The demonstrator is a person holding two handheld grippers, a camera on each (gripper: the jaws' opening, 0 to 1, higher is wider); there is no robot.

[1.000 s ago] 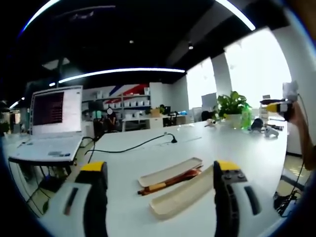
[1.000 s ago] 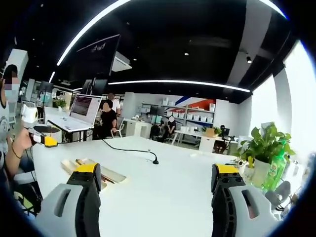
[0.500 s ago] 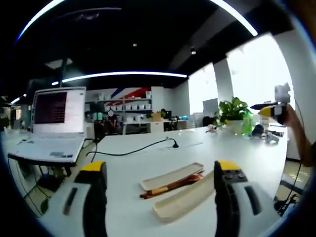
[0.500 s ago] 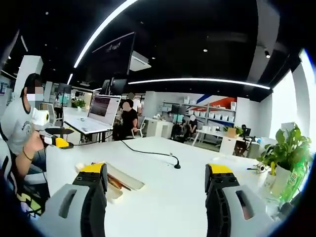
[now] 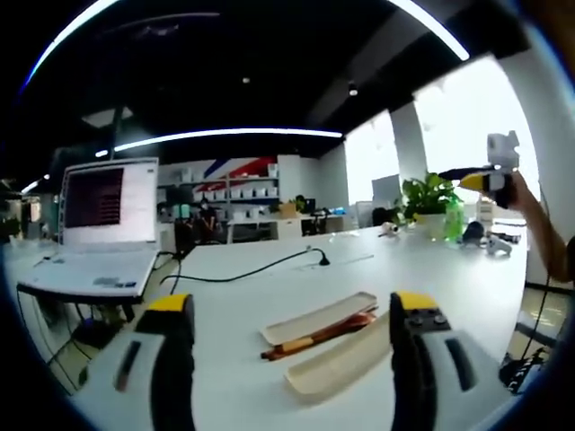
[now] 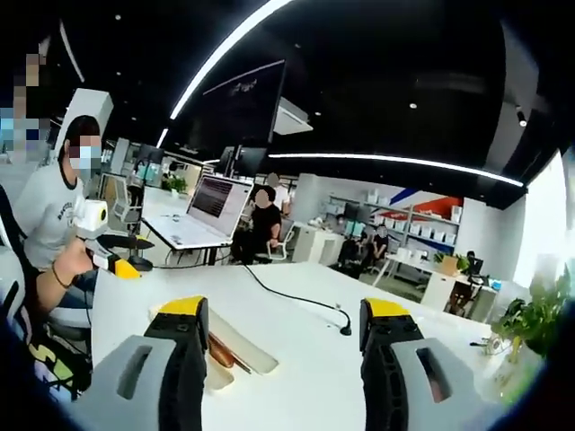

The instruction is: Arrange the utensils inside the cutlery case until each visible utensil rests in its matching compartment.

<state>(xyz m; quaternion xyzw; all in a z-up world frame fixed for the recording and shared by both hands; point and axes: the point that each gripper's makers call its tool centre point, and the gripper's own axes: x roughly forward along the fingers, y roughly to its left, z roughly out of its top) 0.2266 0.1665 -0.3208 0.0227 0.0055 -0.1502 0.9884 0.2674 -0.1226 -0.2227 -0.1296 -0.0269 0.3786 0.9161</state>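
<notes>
A beige cutlery case lies open on the white table as two long halves, one shallow tray (image 5: 319, 317) and a second half (image 5: 340, 368) beside it. Wooden and reddish utensils (image 5: 314, 334) lie between the halves. My left gripper (image 5: 292, 307) hovers open just short of the case, nothing between its jaws. A hand holds my right gripper (image 5: 490, 175) up at the far right. In the right gripper view the case (image 6: 244, 343) and utensils (image 6: 220, 350) sit by the left jaw of my open right gripper (image 6: 286, 310). The left gripper (image 6: 112, 259) shows at the left, in a seated person's hand.
An open laptop (image 5: 99, 224) stands at the table's left end. A black cable (image 5: 260, 265) runs across the table behind the case. A potted plant (image 5: 429, 193) and a green bottle (image 5: 452, 215) stand at the far right. People sit at desks farther back.
The right gripper view has swung left, so the case now sits closer to its left jaw. In the left gripper view the right gripper has risen. The case and utensils lie as before.
</notes>
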